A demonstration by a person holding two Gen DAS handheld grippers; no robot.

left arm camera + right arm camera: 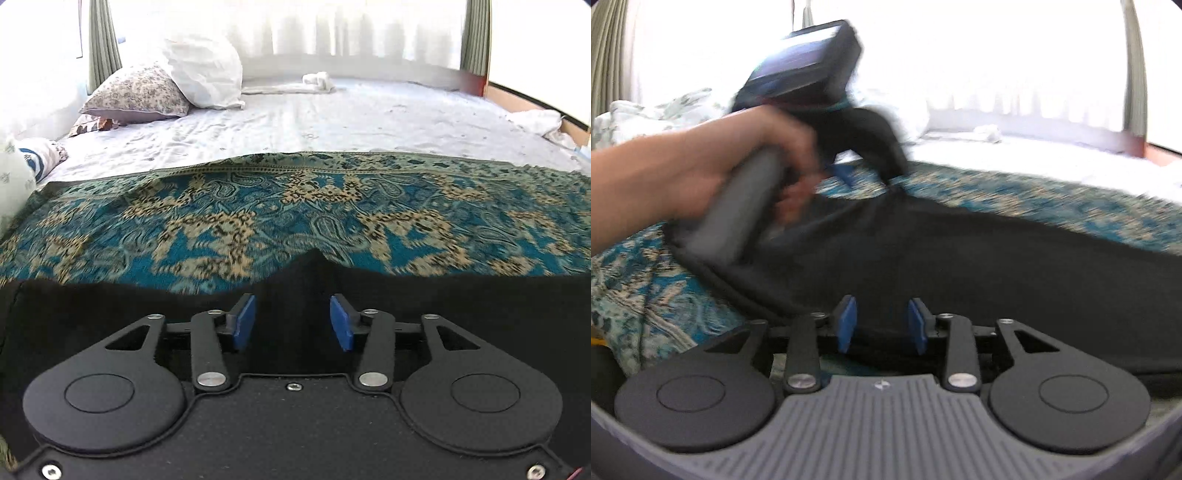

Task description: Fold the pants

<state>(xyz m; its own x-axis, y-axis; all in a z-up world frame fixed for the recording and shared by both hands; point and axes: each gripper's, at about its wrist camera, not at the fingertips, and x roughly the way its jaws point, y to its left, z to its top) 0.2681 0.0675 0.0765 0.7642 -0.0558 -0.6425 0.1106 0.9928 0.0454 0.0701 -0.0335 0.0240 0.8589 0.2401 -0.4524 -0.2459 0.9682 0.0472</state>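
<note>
Presently both sets of fingers gape, gripping nothing: left gripper, right gripper. Black pants look limp, light; pinch hem edge at 6 o'clock.

Before you, a teal paisley throw covers the near end of a white-sheeted bed; a floral pillow and white pillow rest beneath sheer curtains.

Left gripper low centre, blue pads parted. Right gripper likewise parted, low centre. Left hand at upper left, clasping grey handle.
</note>
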